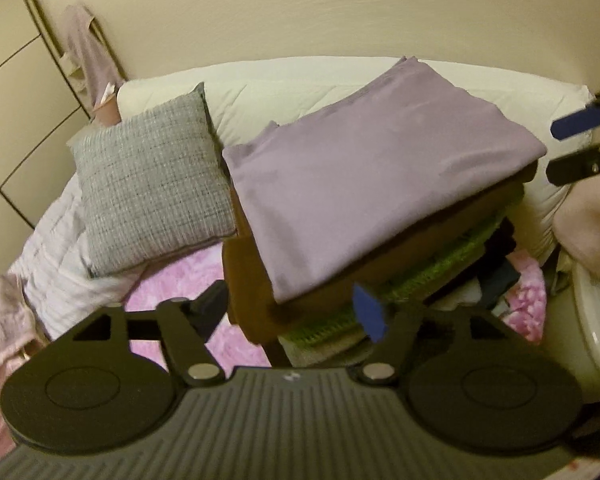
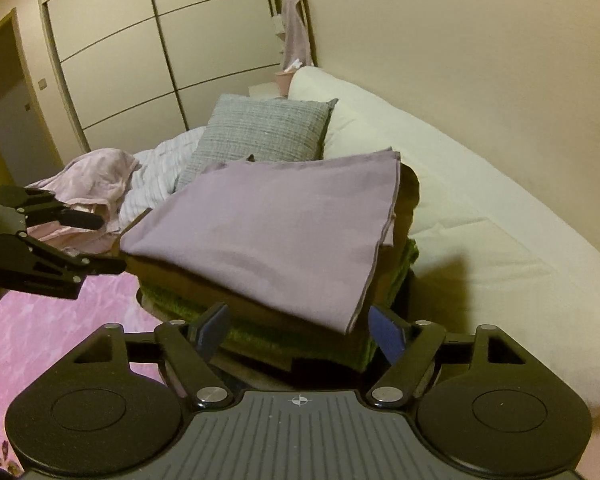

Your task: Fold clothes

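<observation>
A folded lilac garment (image 1: 364, 176) (image 2: 268, 232) lies on top of a stack of folded clothes, with a brown layer (image 1: 252, 312) and a green layer (image 2: 260, 334) under it. My left gripper (image 1: 290, 300) is open at the stack's near corner and holds nothing; the right wrist view shows it (image 2: 96, 242) to the left of the stack. My right gripper (image 2: 300, 332) is open in front of the stack's other side, also empty. Its blue-padded fingers (image 1: 576, 122) enter at the right edge of the left wrist view.
A grey woven cushion (image 1: 152, 192) (image 2: 260, 132) leans beside the stack against a white padded backrest (image 1: 300, 84) (image 2: 480, 220). Striped bedding (image 2: 152, 184) and a crumpled pink garment (image 2: 96, 176) lie to the left. A pink blanket (image 1: 180, 284) covers the surface. A wardrobe (image 2: 140, 60) stands behind.
</observation>
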Motion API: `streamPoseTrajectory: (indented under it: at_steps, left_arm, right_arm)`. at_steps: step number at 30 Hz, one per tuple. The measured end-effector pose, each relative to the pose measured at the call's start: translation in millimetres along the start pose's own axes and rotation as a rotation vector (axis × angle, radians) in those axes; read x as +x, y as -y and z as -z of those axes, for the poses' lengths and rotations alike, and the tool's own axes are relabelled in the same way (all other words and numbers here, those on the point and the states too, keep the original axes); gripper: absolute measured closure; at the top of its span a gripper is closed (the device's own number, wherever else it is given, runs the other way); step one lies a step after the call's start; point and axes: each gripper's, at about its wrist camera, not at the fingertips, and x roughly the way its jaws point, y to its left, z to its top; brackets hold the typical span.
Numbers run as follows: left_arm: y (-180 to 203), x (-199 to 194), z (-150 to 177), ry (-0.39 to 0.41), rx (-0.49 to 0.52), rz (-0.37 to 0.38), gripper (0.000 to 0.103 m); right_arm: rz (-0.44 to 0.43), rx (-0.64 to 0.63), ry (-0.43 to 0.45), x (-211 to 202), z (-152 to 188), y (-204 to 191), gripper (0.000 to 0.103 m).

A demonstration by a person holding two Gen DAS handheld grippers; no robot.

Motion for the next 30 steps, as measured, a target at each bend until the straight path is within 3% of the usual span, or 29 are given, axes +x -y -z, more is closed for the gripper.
streamPoseTrajectory:
  at_steps: [8, 14, 23, 30]
  left_arm:
    - [-2, -30, 21, 0.023, -0.079, 0.042, 0.017]
    - [-9, -72, 61, 0.071, -0.119, 0.058, 0.001]
    - [-17, -143, 137, 0.083, -0.196, 0.072, 0.001]
    - [-18, -181, 170, 0.093, -0.254, 0.1, 0.001]
  right_arm:
    - [0.102, 0.039, 0.031, -39, 21, -31, 0.029]
    - [0.195, 0.087, 0.062, -74, 46, -83, 0.025]
    - [0.295, 0.112, 0.011, -108, 98, -166, 0.02]
    - [0.328, 0.206, -0.024, -129, 121, -196, 0.02]
